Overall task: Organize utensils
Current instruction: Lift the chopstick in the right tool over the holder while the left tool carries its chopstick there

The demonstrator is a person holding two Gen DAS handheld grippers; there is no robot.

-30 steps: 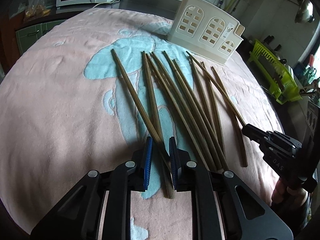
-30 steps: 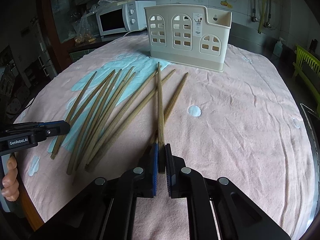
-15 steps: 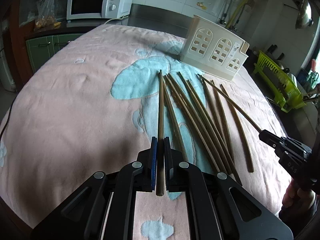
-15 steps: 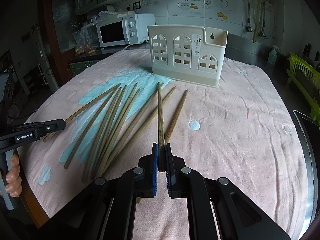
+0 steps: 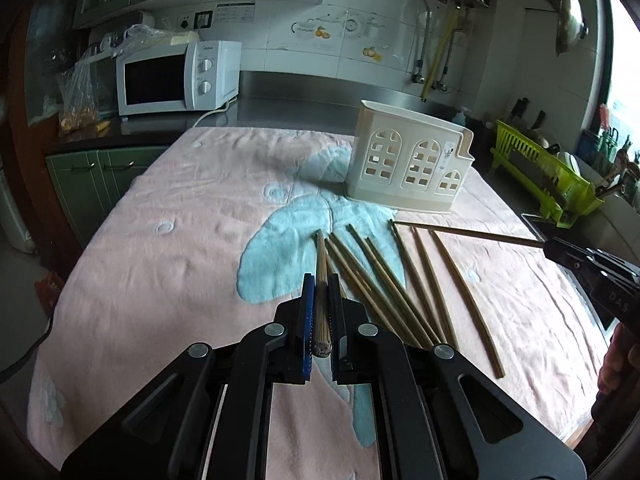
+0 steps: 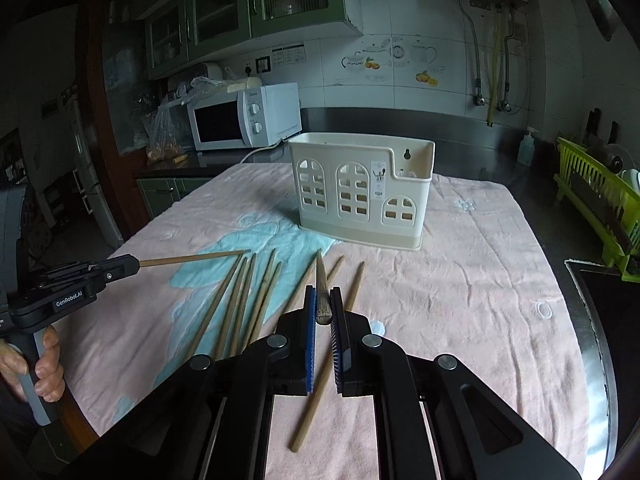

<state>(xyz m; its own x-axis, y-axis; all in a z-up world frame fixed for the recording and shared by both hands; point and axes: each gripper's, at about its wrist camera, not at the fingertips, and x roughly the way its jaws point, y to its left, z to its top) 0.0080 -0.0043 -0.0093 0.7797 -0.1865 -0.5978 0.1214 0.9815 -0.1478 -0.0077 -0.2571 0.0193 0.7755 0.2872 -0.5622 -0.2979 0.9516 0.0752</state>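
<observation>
Several brown wooden chopsticks [image 5: 384,280] lie fanned on the pink and blue towel [image 5: 180,248], also in the right wrist view [image 6: 240,300]. A cream utensil holder [image 5: 408,164] with arched cut-outs stands upright behind them, and shows in the right wrist view [image 6: 360,196]. My left gripper [image 5: 321,280] is shut on one chopstick [image 5: 321,272], lifted off the towel and pointing toward the holder. My right gripper [image 6: 322,292] is shut on another chopstick [image 6: 321,280], also raised. Each gripper shows in the other view, left [image 6: 120,268] and right [image 5: 560,250].
A white microwave [image 5: 176,76] stands on the counter at the back left. A green dish rack [image 5: 544,176] sits to the right of the table. The towel's right and near edges drop off to the floor.
Both grippers have lifted their chopsticks off the towel and risen, so the views now look more level across the table toward the holder.
</observation>
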